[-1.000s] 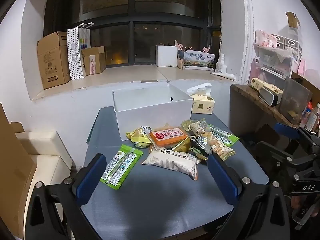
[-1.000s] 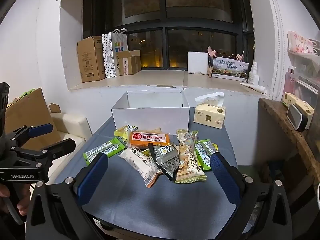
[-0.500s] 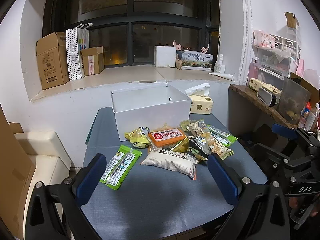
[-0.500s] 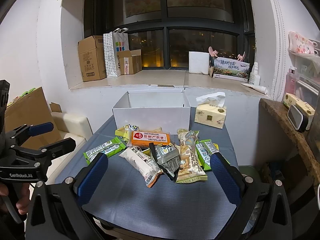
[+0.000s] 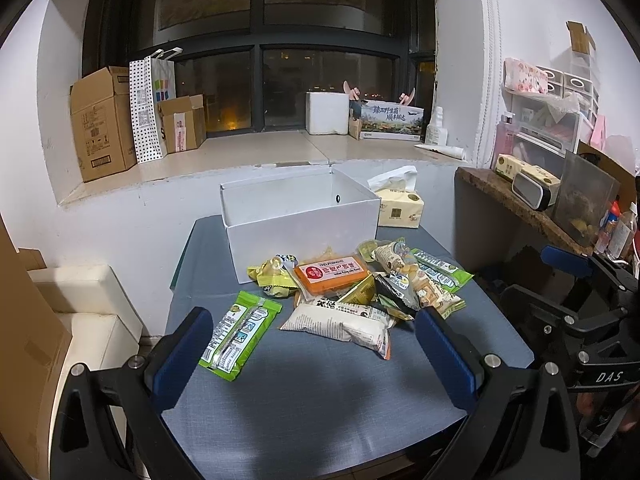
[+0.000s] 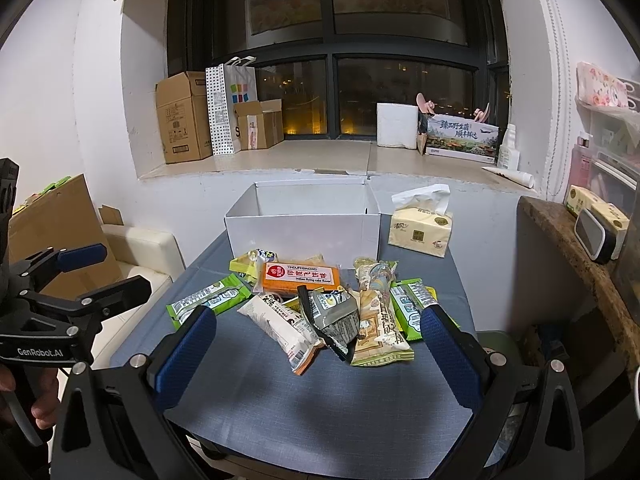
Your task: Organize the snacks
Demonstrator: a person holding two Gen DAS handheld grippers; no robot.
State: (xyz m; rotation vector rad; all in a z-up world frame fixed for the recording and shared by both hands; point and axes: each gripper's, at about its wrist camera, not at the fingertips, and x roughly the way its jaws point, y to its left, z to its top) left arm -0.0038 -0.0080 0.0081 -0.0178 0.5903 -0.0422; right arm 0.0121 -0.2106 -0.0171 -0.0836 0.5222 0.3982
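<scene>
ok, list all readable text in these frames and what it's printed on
"YINDUFEIBINGWEI" and "Indian flying cake flavor": orange snack pack.
"GenRobot.AI": body of the left claw, seen from the right wrist view.
"DAS": body of the right claw, seen from the left wrist view.
Chinese characters on the windowsill carton and white snack bag: not legible to me.
Other wrappers, tissue pack, cardboard boxes: too small or blurred.

White walls, dark night window point(image 6: 400, 92) with city lights, deep sill point(image 6: 320, 158) carrying cardboard boxes point(image 6: 182, 118), cream sofa point(image 5: 86, 320) at left, cluttered wooden shelf point(image 5: 520, 204) at right.
</scene>
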